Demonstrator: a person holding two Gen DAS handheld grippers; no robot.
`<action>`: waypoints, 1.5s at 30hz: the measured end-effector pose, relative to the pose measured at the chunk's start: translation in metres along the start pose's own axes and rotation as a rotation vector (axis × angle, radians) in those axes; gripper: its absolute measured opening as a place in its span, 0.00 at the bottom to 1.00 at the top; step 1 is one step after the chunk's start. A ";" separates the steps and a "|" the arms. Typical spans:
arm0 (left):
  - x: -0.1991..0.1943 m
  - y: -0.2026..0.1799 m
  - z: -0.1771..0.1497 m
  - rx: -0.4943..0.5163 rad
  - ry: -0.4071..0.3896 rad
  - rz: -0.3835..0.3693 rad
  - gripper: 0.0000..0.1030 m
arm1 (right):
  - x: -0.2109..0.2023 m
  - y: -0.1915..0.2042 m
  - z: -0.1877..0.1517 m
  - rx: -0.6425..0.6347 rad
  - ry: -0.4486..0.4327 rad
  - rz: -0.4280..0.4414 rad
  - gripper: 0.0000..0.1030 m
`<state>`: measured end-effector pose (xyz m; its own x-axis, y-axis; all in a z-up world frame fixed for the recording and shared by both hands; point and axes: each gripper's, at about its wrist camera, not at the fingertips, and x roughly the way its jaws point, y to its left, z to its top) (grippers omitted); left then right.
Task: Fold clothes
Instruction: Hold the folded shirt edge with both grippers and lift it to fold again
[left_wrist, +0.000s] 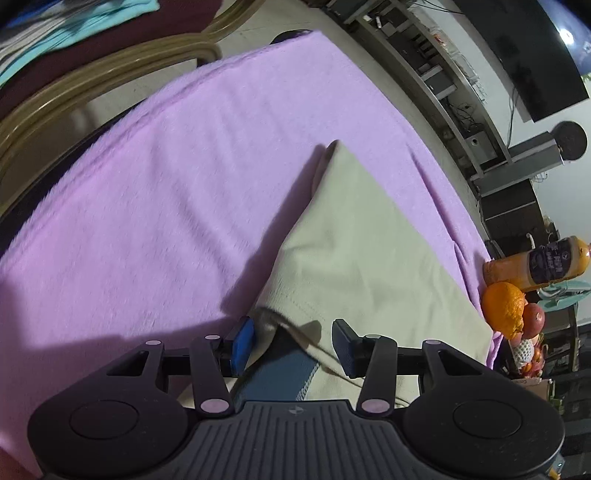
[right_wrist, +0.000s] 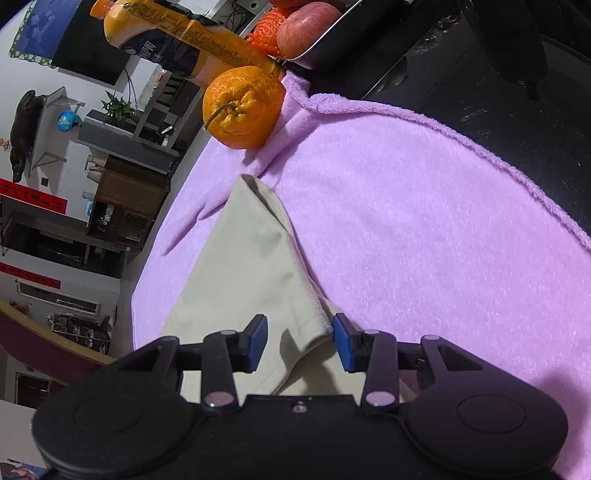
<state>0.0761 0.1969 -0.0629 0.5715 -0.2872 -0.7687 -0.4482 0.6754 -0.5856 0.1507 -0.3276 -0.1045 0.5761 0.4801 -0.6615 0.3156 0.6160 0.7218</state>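
A beige garment lies folded on a purple towel that covers the table. Its near edge shows a blue inner band. My left gripper is open, its blue pads either side of the garment's near hem. In the right wrist view the same beige garment lies on the purple towel. My right gripper is open, its pads straddling a corner of the garment's hem.
An orange, a yellow bottle and a tray with an apple sit at the towel's far edge; they also show at the right of the left wrist view. A wooden chair holding clothes stands beyond the table.
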 end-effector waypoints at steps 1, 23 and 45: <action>-0.003 0.001 -0.001 -0.002 -0.001 -0.011 0.44 | 0.000 0.000 0.000 0.002 0.002 0.000 0.38; 0.013 0.000 0.006 -0.005 -0.044 0.029 0.43 | 0.002 0.001 -0.002 -0.002 0.010 -0.009 0.38; 0.017 0.000 0.007 -0.001 -0.060 -0.016 0.18 | -0.006 -0.007 0.000 0.062 -0.029 0.035 0.37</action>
<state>0.0908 0.1967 -0.0737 0.6187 -0.2569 -0.7425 -0.4392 0.6706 -0.5979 0.1455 -0.3347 -0.1057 0.6088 0.4816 -0.6304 0.3408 0.5588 0.7560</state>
